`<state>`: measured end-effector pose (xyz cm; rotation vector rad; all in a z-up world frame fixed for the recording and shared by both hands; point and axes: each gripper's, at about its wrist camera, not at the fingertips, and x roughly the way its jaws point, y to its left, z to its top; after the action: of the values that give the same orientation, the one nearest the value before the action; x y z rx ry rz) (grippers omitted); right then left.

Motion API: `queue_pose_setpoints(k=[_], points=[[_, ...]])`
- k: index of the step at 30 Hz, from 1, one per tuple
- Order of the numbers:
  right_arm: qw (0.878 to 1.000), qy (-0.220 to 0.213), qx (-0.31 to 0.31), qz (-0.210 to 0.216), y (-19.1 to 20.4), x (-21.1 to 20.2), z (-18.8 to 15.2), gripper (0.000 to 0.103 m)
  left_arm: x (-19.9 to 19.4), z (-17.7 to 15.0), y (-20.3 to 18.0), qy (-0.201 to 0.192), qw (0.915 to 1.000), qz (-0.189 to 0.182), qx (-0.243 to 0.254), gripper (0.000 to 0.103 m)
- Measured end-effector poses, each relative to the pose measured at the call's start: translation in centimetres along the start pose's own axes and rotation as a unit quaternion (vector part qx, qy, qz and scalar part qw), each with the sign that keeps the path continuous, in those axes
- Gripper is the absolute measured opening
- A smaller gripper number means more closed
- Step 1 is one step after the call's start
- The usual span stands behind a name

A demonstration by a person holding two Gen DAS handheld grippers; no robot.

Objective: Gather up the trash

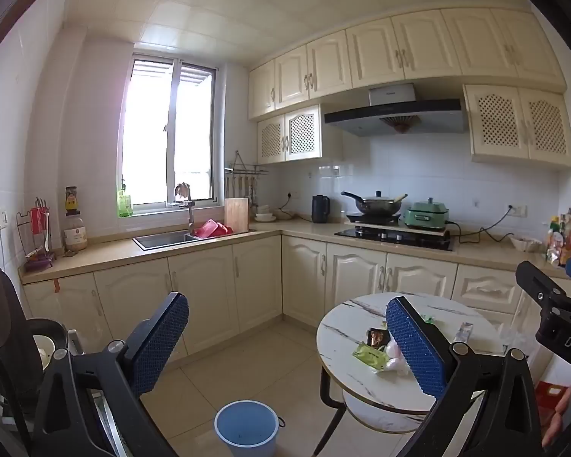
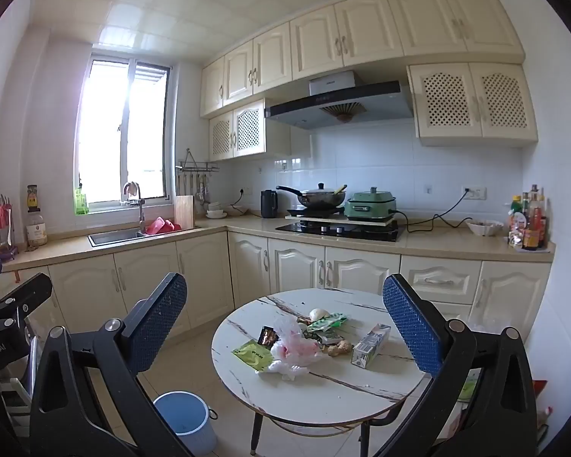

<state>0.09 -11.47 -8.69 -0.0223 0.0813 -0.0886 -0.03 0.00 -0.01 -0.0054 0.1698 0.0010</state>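
A round marble-look table holds a pile of trash: a yellow-green packet, a crumpled clear plastic bag, a small dark wrapper, a green wrapper, a ginger piece and a small carton. A blue bucket stands on the floor left of the table; it also shows in the left wrist view. My right gripper is open and empty, held back from the table. My left gripper is open and empty, farther left, its right finger hiding part of the trash.
Cream cabinets and a beige counter run along the back with a sink, a stove with a wok and bottles. A dark chair and appliance stand at the left. Tiled floor lies between.
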Motion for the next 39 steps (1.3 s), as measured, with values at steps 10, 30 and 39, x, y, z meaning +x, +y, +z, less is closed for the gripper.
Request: queue_pose_setpoints(k=[10, 30, 39], points=[[1.000, 0.005, 0.000, -0.001, 0.0, 0.3, 0.0, 0.103, -0.1, 0.0, 0.0, 0.001, 1.0000, -0.001, 0.000, 0.102], [1.000, 0.015, 0.010, -0.005, -1.1, 1.7, -0.9, 0.103, 2.0, -0.8, -0.4, 0.013, 0.9999, -0.001, 0.002, 0.102], [0.999, 0.031, 0.027, -0.029, -4.3, 4.5, -2.7, 0.103, 7.8, -2.2, -1.0, 0.046, 0.9989, -0.008, 0.001, 0.102]])
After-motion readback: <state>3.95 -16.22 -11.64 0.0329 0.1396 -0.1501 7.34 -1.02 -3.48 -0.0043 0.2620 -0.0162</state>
